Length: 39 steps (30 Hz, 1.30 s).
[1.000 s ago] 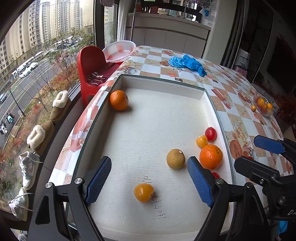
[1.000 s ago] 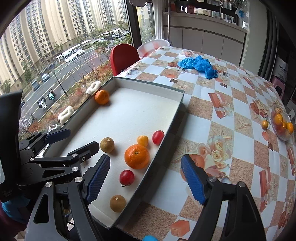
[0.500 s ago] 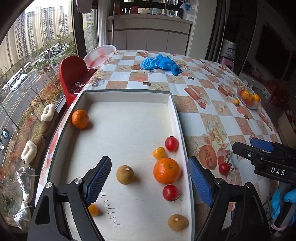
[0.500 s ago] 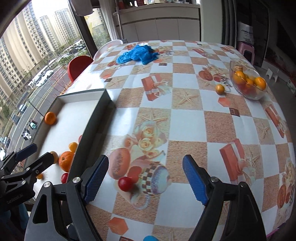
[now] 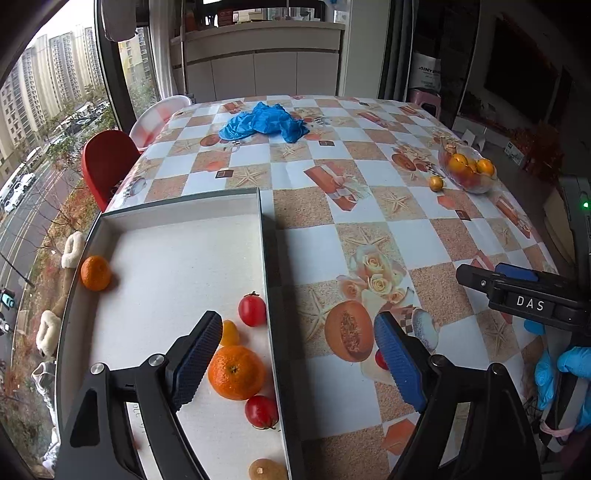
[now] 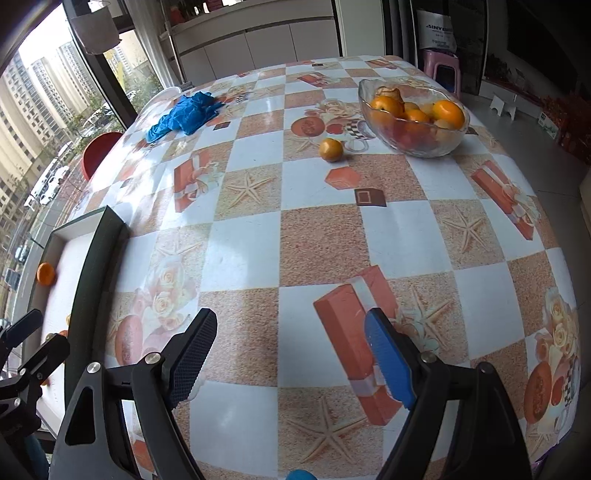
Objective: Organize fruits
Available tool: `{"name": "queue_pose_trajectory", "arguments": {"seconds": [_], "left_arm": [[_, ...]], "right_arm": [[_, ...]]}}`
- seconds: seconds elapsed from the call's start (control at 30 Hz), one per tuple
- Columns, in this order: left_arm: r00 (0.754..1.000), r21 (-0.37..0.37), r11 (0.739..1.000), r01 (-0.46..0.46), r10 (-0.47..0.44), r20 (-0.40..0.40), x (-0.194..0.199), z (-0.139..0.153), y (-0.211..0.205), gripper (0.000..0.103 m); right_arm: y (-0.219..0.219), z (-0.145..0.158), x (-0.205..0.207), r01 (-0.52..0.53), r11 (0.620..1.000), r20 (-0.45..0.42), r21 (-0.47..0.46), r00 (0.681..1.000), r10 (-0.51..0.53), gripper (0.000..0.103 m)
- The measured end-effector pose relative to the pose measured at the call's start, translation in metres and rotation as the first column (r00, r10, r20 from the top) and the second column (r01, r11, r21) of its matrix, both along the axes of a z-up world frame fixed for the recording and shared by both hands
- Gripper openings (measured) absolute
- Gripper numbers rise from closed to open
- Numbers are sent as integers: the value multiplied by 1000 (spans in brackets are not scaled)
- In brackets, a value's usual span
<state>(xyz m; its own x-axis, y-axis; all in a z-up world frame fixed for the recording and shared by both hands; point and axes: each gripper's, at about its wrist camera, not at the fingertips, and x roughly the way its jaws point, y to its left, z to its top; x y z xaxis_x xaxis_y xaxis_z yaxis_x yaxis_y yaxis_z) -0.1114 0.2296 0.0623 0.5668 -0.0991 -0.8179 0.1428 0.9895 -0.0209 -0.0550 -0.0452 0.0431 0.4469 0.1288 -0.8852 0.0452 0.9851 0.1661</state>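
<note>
1. Left gripper: jaws wide apart, nothing clamped. The right wall of the tray runs up between them.
2. Big orange: in the tray, just inside the left jaw. A red tomato lies below it, nearer the camera; a small yellow fruit sits partly behind the left jaw's tip; a second tomato lies just beyond that tip.
3. Small orange: alone at the tray's far left wall, well left of the jaws. A brown fruit shows at the bottom edge.
4. Loose tomato: on the tablecloth outside the tray, mostly hidden behind the right jaw.
5. Writing: faint handwritten marks on the tray floor beside the left jaw, unreadable; white letters "DAS" on the right gripper's body as seen from the left wrist.
6. Right gripper: jaws wide apart over bare tablecloth, nothing between them.
7. Glass bowl: filled with oranges, far ahead and right of the right gripper's jaws; a loose mandarin rests just left of it.
8. Blue cloth: crumpled, far ahead to the left.
9. Bag in the background: printed word beginning "SINYE", the rest unclear.
</note>
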Motion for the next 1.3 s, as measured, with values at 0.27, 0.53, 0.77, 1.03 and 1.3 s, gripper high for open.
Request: {"name": "queue_pose_trajectory", "arguments": {"seconds": [0.27,0.53,0.77,1.03,1.3], "left_arm": [[999,5,999,46,-46,-26,3,-8,-24,85],[997,-16,998,65,-66,-28,6,-11,-36,85],[1000,-50,999,14,-14,4,5,-8,-19,85],[999,-32,999,20,-19,42,1,-6,-18,85],[992,-8,993,116,-116,45,-14,-16,-47,85]], "right_arm": [[-13,-12,13,8,999,-29,-34,1000,-9,85],[-12,-16,67,0,996,-38,-87,999,-4,85],[-8,-21,114,36,986,9,-163,999,-35,84],[-1,-21,142,42,985,69,-165,997,-31,55],[-11,-18,133,20,992,97,-121,995,-9,24]]}}
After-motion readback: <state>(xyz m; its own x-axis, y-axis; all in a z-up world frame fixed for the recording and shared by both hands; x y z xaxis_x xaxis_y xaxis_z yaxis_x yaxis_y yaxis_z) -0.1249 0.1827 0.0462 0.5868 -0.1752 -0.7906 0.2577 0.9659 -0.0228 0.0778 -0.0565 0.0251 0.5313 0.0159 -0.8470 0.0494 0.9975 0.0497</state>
